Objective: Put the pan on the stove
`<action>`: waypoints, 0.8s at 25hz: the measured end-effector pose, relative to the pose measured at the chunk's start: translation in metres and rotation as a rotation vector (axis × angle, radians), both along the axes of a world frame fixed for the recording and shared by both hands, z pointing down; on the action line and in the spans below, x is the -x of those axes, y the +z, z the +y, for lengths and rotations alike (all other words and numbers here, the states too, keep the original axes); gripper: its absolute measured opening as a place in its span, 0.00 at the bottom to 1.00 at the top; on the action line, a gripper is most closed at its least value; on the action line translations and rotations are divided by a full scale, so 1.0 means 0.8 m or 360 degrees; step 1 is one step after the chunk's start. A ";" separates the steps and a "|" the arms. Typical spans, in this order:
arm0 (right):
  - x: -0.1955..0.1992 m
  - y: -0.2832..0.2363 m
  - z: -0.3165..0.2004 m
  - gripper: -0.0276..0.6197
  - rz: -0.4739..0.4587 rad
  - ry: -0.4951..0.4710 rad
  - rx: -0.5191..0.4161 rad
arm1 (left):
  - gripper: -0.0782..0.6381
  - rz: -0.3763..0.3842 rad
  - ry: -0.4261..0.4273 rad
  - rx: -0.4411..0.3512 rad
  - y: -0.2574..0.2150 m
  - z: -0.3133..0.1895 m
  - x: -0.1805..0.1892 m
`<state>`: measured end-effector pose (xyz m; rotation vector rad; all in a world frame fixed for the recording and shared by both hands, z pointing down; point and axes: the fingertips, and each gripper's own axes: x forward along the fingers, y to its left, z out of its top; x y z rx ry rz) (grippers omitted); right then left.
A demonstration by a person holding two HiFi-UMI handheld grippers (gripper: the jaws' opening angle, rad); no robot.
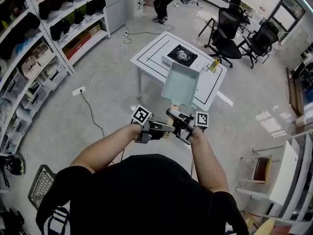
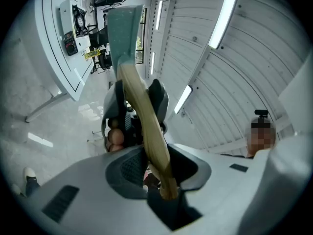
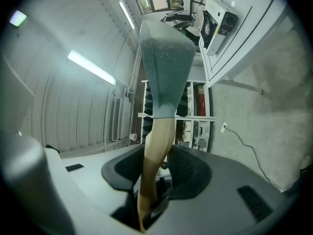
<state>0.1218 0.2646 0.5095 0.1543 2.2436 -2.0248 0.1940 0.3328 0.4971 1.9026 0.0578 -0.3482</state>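
A pale green square pan (image 1: 181,83) with a wooden handle (image 1: 172,110) is held up in the air, short of a white table (image 1: 149,58). A black portable stove (image 1: 182,56) sits on that table. My left gripper (image 1: 157,129) and right gripper (image 1: 183,125) are both shut on the handle, side by side. In the left gripper view, the handle (image 2: 146,131) runs out between the jaws of my left gripper (image 2: 151,166) to the pan (image 2: 124,28), with the stove (image 2: 69,26) beyond. In the right gripper view, my right gripper (image 3: 155,174) clamps the handle (image 3: 157,148) below the pan (image 3: 165,58); the stove (image 3: 218,20) is at upper right.
Black office chairs (image 1: 231,32) stand behind the table. Storage shelves (image 1: 46,38) line the left side. A cable and power strip (image 1: 79,90) lie on the floor at left. A small yellow item (image 1: 213,65) sits on the table's right edge. White furniture (image 1: 276,173) stands at right.
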 end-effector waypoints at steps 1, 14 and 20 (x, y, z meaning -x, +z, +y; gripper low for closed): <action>-0.001 0.000 -0.001 0.26 -0.0004 0.0005 0.0004 | 0.28 0.0002 0.0001 0.0003 0.001 -0.001 -0.001; 0.014 0.007 -0.015 0.26 0.0013 0.0029 0.0014 | 0.28 0.0012 0.0029 0.0024 0.004 -0.013 0.017; 0.018 0.013 -0.037 0.26 0.0007 0.0036 0.0029 | 0.28 0.0018 0.0023 0.0036 0.009 -0.035 0.021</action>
